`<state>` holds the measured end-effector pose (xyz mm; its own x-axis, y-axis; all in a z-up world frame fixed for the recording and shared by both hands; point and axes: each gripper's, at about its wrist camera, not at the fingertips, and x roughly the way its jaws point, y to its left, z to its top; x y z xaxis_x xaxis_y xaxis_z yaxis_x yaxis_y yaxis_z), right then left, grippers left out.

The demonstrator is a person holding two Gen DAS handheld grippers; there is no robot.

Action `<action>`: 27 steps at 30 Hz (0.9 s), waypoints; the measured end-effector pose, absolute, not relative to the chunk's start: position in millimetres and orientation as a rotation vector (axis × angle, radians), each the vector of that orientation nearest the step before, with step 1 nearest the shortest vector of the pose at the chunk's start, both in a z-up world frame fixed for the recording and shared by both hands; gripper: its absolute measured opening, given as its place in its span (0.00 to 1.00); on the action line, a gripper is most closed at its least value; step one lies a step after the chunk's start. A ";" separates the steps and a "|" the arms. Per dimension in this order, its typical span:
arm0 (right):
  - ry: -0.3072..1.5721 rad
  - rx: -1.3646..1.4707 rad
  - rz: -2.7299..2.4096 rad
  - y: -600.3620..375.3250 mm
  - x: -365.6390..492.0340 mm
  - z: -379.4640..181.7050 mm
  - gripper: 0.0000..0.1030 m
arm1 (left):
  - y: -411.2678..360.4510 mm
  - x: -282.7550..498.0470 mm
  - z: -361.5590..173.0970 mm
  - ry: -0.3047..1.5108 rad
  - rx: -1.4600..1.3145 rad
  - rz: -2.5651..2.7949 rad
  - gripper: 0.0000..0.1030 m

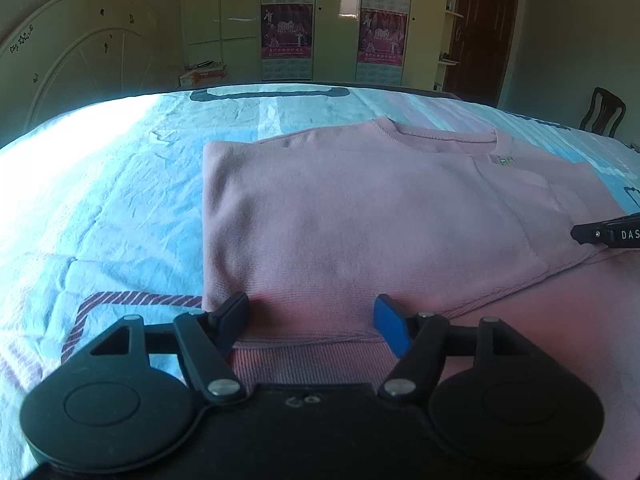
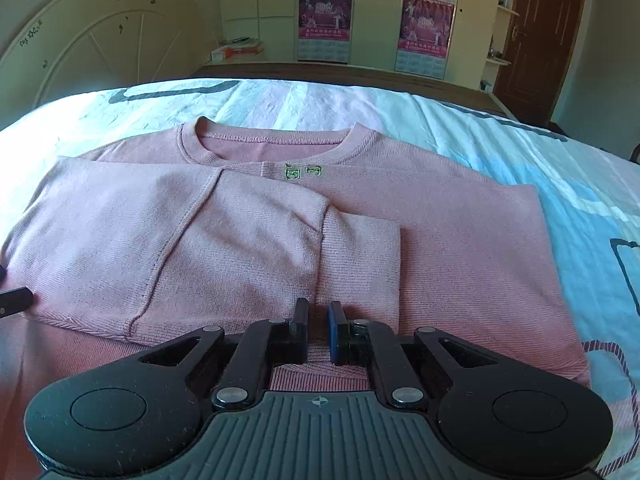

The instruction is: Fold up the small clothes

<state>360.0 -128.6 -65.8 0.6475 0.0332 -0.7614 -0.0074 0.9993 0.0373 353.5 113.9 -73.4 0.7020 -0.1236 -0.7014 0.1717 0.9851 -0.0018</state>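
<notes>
A pink sweater (image 1: 360, 208) lies flat on the bed, collar (image 2: 276, 140) at the far side. One sleeve (image 2: 240, 240) is folded across the chest, and its ribbed cuff (image 2: 360, 264) lies near the middle. My left gripper (image 1: 311, 316) is open at the near left corner, its fingers wide apart over the ribbed hem (image 1: 308, 356). My right gripper (image 2: 318, 332) is shut on a pinch of the sweater's hem (image 2: 320, 376) at the near edge. Each gripper shows in the other's view: the right gripper's tip (image 1: 608, 234) and the left gripper's tip (image 2: 12, 300).
A light blue patterned sheet (image 1: 100, 200) covers the bed all around the sweater. A white headboard (image 1: 80, 60) stands at the far left. Behind the bed are wardrobes with posters (image 2: 324, 20), a box (image 1: 202, 74), a brown door (image 2: 540, 40) and a dark chair (image 1: 604, 112).
</notes>
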 end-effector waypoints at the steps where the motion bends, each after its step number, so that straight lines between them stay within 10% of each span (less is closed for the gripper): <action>1: 0.867 0.037 0.026 -129.6 361.1 -66.1 0.07 | 112.4 353.6 -73.4 0.776 0.072 -0.161 0.67; 5: 0.867 0.053 0.051 -135.8 359.4 -63.8 0.07 | 106.5 353.7 -69.3 0.791 0.099 -0.133 0.70; 9: 0.815 0.090 0.038 -155.8 330.0 -43.4 0.15 | 100.5 330.4 -58.1 0.784 0.127 -0.096 0.98; 12: 0.797 0.120 0.027 -180.7 294.8 -36.2 0.43 | 97.4 298.8 -52.8 0.791 0.138 -0.088 0.97; 27: 0.937 0.479 0.077 -314.5 98.7 -48.7 0.43 | 160.5 137.2 -52.3 0.928 -0.223 -0.114 0.71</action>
<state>98.7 -314.5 -48.7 0.5979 0.2674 -0.7556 0.1413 0.8928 0.4278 137.2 160.5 -52.3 0.5955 -0.1933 -0.7797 0.0016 0.9709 -0.2394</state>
